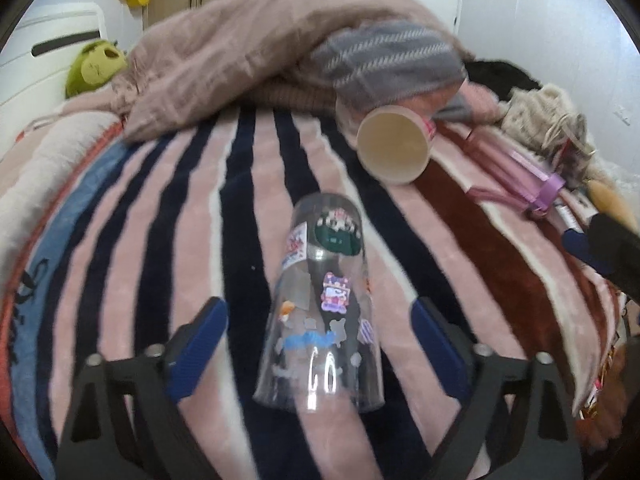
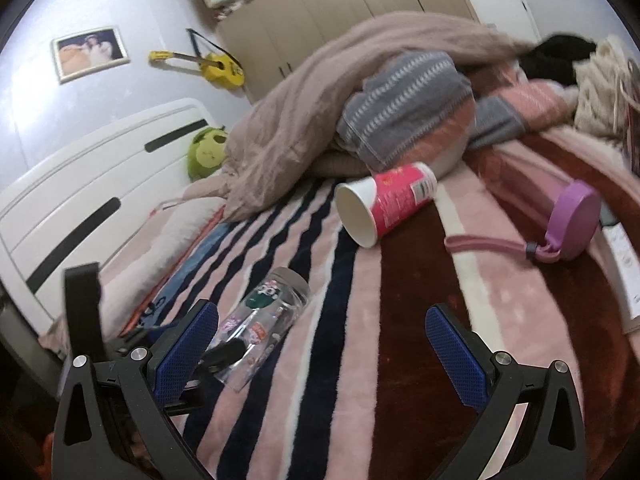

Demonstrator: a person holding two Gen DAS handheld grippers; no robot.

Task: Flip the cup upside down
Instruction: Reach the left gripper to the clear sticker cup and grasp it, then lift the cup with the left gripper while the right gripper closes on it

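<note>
A clear plastic cup point(image 1: 322, 300) covered in stickers lies on its side on the striped blanket, its open mouth towards my left gripper. My left gripper point(image 1: 318, 316) is open, its blue pads on either side of the cup without touching it. The cup also shows in the right wrist view point(image 2: 268, 312), just beyond the left finger of my right gripper point(image 2: 322, 328). My right gripper is open and empty above the blanket. A pink and white paper cup point(image 1: 394, 146) lies on its side farther back, and it shows in the right wrist view point(image 2: 382, 202) too.
A purple-lidded bottle with a strap point(image 2: 568, 220) lies at the right. A heap of bedding and a grey striped pillow point(image 1: 384, 60) fill the back. A green plush toy point(image 1: 94, 66) sits by the white headboard point(image 2: 80, 196). Clothes point(image 1: 544, 116) pile at the far right.
</note>
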